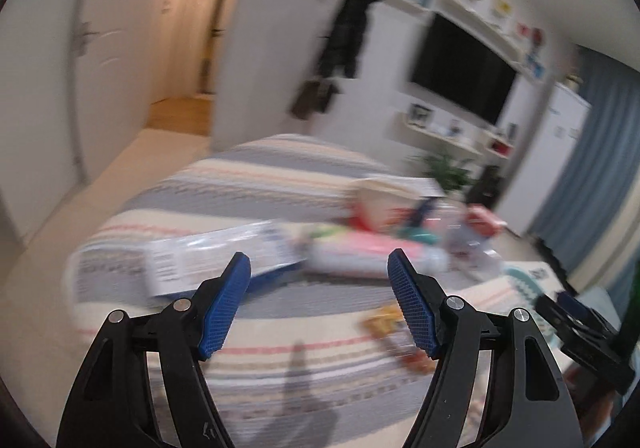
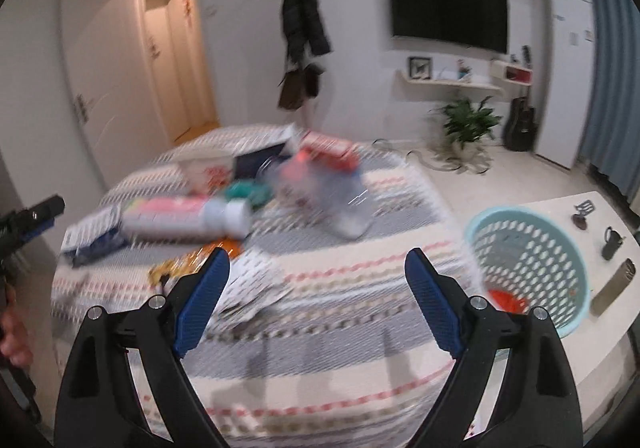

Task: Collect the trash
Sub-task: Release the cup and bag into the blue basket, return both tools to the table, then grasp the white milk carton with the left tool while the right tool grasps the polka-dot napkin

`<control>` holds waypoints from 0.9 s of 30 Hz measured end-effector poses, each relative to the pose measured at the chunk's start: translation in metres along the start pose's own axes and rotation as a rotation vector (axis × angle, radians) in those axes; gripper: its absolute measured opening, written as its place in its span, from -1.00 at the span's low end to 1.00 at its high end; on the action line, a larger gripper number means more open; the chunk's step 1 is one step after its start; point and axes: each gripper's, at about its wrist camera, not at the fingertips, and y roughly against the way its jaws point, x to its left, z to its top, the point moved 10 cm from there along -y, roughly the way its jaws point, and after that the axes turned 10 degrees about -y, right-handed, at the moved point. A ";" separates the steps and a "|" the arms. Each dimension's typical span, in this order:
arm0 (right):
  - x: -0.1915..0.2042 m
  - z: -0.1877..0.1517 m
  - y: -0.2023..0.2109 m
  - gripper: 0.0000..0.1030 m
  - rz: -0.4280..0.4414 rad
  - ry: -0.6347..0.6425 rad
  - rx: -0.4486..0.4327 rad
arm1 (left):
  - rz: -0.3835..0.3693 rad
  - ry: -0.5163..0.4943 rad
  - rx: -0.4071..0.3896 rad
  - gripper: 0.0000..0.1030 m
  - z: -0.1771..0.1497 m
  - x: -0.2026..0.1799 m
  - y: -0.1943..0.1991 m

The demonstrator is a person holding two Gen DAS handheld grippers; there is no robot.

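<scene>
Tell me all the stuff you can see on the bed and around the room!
Bed: 1, striped grey, cream and pink, centre
Basket: 1, light blue, right of bed, something red inside
Tube: 1, pink and white, lying on bed
Cup: 1, white and red, on bed behind tube
Blue box: 1, white and blue, left on bed
Wrapper: 1, yellow-orange, near front of bed
TV: 1, black, on wall
Coat: 1, dark, hanging on wall
Plant: 1, green, on floor
Guitar: 1, black, by fridge
Left claw: 1, black with blue pads, open, above bed
Right claw: 1, same colours, open, above bed
</scene>
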 end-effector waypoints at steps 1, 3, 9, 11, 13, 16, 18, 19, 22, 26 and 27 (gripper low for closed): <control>0.007 -0.009 -0.005 0.65 0.005 0.015 0.019 | 0.024 0.018 0.012 0.35 -0.004 0.015 -0.001; 0.018 -0.023 -0.014 0.65 0.010 0.034 0.051 | 0.056 0.051 0.036 0.35 -0.015 0.040 -0.001; 0.038 -0.050 -0.032 0.37 0.005 0.099 0.115 | 0.046 0.111 0.085 0.41 -0.035 0.076 -0.016; 0.040 -0.054 -0.039 0.23 0.001 0.107 0.141 | 0.004 0.108 0.105 0.43 -0.039 0.069 -0.026; 0.038 -0.057 -0.044 0.12 -0.006 0.109 0.158 | -0.008 0.097 0.137 0.43 -0.043 0.066 -0.036; 0.034 -0.058 -0.048 0.01 -0.021 0.113 0.165 | -0.035 0.072 0.149 0.43 -0.051 0.059 -0.036; 0.028 -0.056 -0.050 -0.03 -0.033 0.110 0.162 | -0.120 0.066 0.159 0.33 -0.056 0.043 -0.035; 0.025 -0.056 -0.051 -0.06 -0.040 0.106 0.164 | -0.154 0.059 0.171 0.31 -0.060 0.034 -0.035; 0.017 -0.053 -0.053 -0.15 -0.048 0.090 0.167 | -0.227 0.008 0.186 0.31 -0.068 0.008 -0.029; 0.005 -0.048 -0.055 -0.16 -0.059 0.066 0.165 | -0.313 -0.046 0.184 0.31 -0.072 -0.020 -0.018; 0.005 -0.046 -0.053 -0.16 -0.054 0.065 0.161 | -0.324 -0.065 0.165 0.31 -0.068 -0.024 -0.012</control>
